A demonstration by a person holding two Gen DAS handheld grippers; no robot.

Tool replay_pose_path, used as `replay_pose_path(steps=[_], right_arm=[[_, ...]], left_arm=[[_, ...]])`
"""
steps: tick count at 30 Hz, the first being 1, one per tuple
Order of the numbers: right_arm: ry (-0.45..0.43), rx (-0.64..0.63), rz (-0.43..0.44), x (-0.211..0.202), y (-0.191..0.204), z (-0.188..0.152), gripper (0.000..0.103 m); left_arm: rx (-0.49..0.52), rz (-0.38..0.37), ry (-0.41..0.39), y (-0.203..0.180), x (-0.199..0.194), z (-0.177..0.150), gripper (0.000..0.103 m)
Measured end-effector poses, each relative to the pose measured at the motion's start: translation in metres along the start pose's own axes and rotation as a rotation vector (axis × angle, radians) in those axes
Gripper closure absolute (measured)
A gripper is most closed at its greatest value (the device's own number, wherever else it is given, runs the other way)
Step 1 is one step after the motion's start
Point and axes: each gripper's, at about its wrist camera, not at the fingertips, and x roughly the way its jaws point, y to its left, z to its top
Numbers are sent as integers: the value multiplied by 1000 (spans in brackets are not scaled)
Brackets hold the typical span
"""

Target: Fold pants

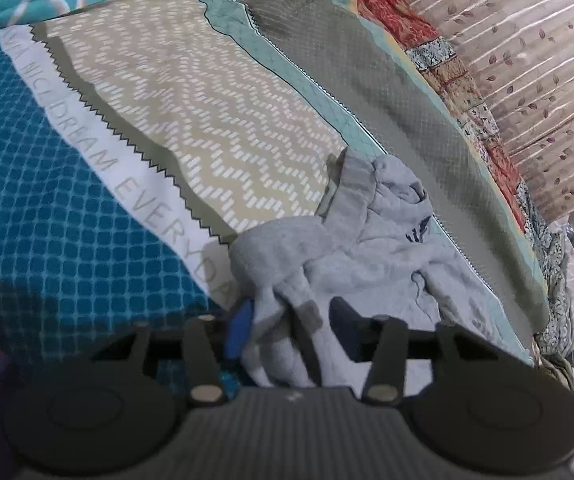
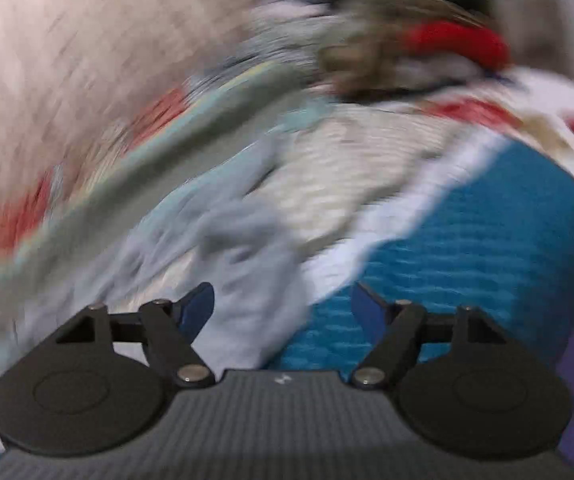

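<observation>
The grey pants [image 1: 367, 248] lie crumpled on the patchwork bedcover [image 1: 191, 120], near its lower right. One end of the pants runs down between the fingers of my left gripper [image 1: 293, 328]. The blue left pad [image 1: 241, 328] touches the cloth, while the dark right pad [image 1: 347, 328] stands clear of it, so the jaws are open. The right wrist view is badly blurred. In it the pants [image 2: 239, 248] spread out ahead of my right gripper [image 2: 283, 312], whose jaws are wide open with a corner of cloth lying loose between them.
The bedcover has a teal grid patch [image 1: 47, 220] and a white lettered strip [image 1: 99, 152]. A red floral quilt [image 1: 427, 40] and a leaf-print curtain [image 1: 527, 60] run along the far side. A blurred heap with something red [image 2: 455, 44] sits at the far end.
</observation>
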Motion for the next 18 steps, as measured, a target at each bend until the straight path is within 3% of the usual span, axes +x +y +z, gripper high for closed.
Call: replay_pose_path(steps=[3, 6, 7, 8, 9, 10, 12, 14, 15, 18], right_arm=[[-14, 116, 28, 31, -15, 25, 49], [-4, 78, 28, 75, -6, 39, 54], [16, 55, 21, 88, 0, 36, 56], [46, 45, 15, 108, 8, 41, 64], [74, 34, 36, 112, 4, 22, 73], [115, 0, 73, 111, 11, 2, 76], [183, -207, 136, 117, 59, -33, 76], [163, -524, 234, 102, 112, -69, 76], [140, -616, 284, 95, 126, -79, 73], [126, -649, 289, 99, 131, -69, 64]], left_arm=[[2, -1, 4, 1, -5, -9, 50], [-12, -10, 34, 5, -1, -12, 53], [-19, -12, 42, 5, 2, -14, 58], [-21, -10, 48, 6, 6, -16, 69], [-20, -7, 57, 6, 9, -15, 75], [-20, 1, 69, 6, 13, -16, 82], [-18, 20, 78, 5, 19, -17, 82], [-19, 27, 80, 4, 20, -16, 81], [-18, 26, 80, 5, 20, -15, 81], [-15, 25, 82, 7, 19, -11, 80]])
